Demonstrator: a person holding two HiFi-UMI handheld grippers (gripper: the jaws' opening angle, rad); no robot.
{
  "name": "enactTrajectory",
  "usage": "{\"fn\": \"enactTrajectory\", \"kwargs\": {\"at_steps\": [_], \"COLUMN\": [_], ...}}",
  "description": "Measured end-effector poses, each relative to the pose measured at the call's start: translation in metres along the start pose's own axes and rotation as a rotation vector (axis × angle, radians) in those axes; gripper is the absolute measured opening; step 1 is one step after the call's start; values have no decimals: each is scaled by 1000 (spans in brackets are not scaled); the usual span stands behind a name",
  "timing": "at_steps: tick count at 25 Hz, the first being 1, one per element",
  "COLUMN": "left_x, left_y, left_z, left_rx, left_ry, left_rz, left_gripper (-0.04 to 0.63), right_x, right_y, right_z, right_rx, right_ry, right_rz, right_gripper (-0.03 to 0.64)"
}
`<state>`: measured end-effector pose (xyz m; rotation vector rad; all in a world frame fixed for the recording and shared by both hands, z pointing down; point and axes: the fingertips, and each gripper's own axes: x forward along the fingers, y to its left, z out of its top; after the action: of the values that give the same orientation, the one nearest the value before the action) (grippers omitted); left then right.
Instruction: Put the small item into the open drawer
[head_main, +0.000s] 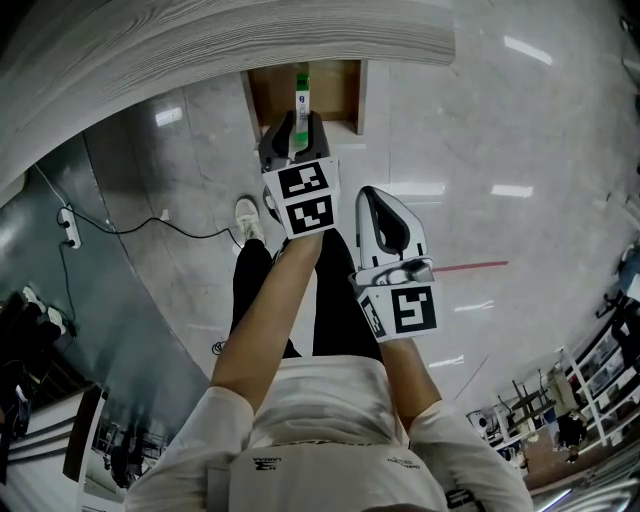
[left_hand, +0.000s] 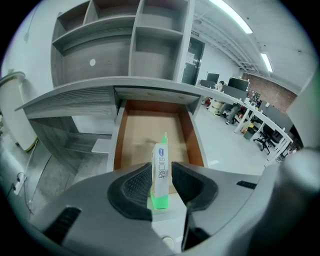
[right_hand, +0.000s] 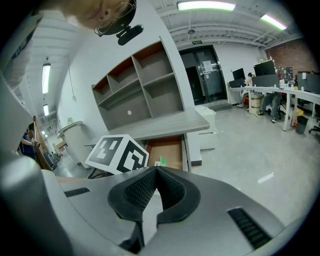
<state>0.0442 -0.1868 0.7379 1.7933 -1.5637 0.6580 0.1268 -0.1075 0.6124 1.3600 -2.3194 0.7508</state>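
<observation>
Left gripper (left_hand: 161, 169) fingers (left_hand: 134, 187) clamp the small white-and-green box (left_hand: 160, 176) upright between them, over the open drawer (left_hand: 145, 131); right gripper (right_hand: 156, 172) fingers together.

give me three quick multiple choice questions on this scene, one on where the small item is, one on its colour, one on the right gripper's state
1. Where is the small item?
A on the floor
B between the left gripper's jaws, in front of the open drawer
C on a shelf

2. What colours is it?
A red and black
B all yellow
C white and green

3. How do the right gripper's jaws stand?
A together, nothing between
B wide apart
C on a cup

Answers: 1 B, the left gripper view shows it between the pads. 2 C, white body with green ends. 3 A, the right gripper view shows the tips meeting.
</observation>
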Motion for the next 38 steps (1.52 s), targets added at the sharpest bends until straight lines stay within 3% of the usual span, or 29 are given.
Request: {"fn": "enactTrajectory", "kwargs": {"at_steps": [13,25,38], "left_x": [-62,-171,-305], "left_y": [-4,-13,-26], "left_z": [32,89,155], "left_rx": [32,102,233], "left_ry": [-44,-139,-275], "left_rz": [-48,-119,-231], "left_gripper": [117,70,15], "right_x": [-35,-90,-160], "right_y": [22,61,118], "right_z": [34,105,183], "right_rx": [-3,-18,-57], "right_ry": [-56,-147,-247], "right_rz": [-39,-87,-102], "right_gripper": [26,26,26]}}
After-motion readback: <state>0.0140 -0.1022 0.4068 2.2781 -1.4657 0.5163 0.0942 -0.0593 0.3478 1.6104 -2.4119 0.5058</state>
